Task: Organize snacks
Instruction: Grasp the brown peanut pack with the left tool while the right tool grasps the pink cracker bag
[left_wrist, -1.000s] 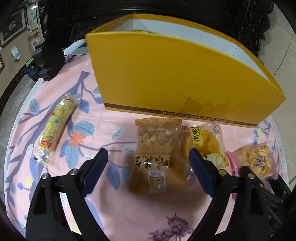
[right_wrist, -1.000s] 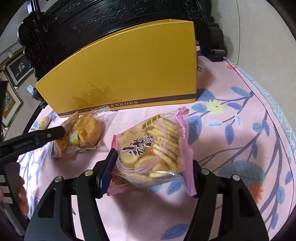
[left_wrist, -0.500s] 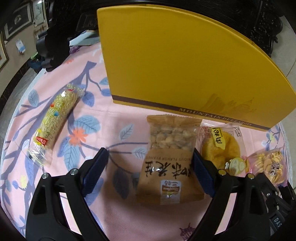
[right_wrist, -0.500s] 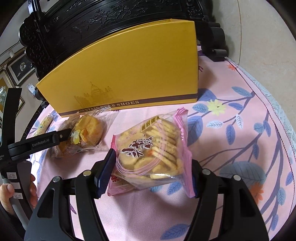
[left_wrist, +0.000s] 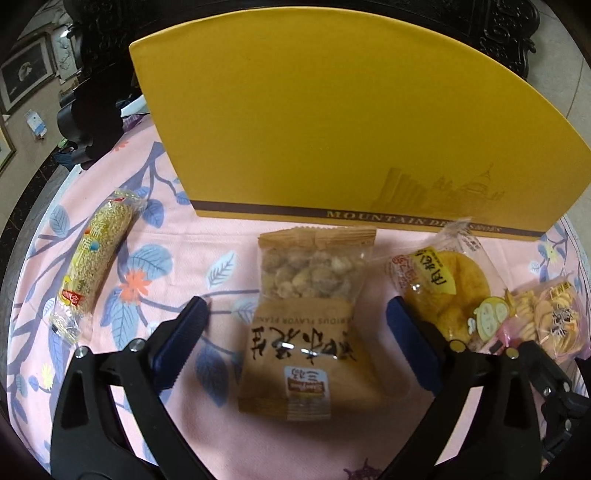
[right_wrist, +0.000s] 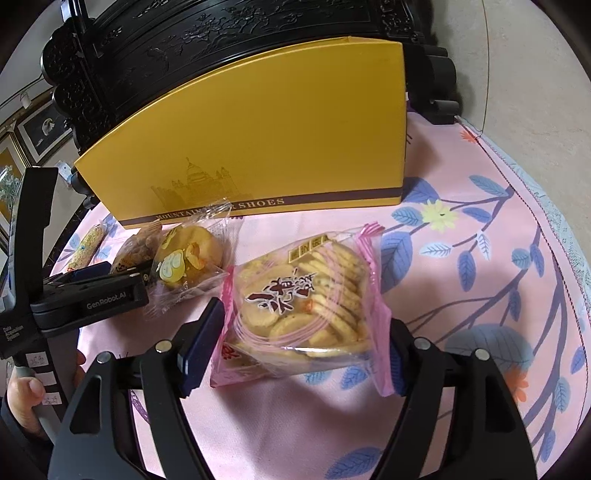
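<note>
before the yellow box (left_wrist: 332, 122), both your grippers are opening: left gripper (left_wrist: 297, 319) straddling the peanut packet (left_wrist: 308, 317), right gripper (right_wrist: 308, 332) around the cracker bag (right_wrist: 306, 299); neither is pinched yet, so closing comes next.

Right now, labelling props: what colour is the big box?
Yellow box with a dark stripe; right wrist view.

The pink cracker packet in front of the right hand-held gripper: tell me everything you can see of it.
The pink cracker packet is a clear plastic bag with pink crimped edges and dark brush lettering, full of round pale crackers. It lies flat and sealed on the floral tablecloth, between the opening jaws of the right hand-held gripper, beside the bun packet.
</note>
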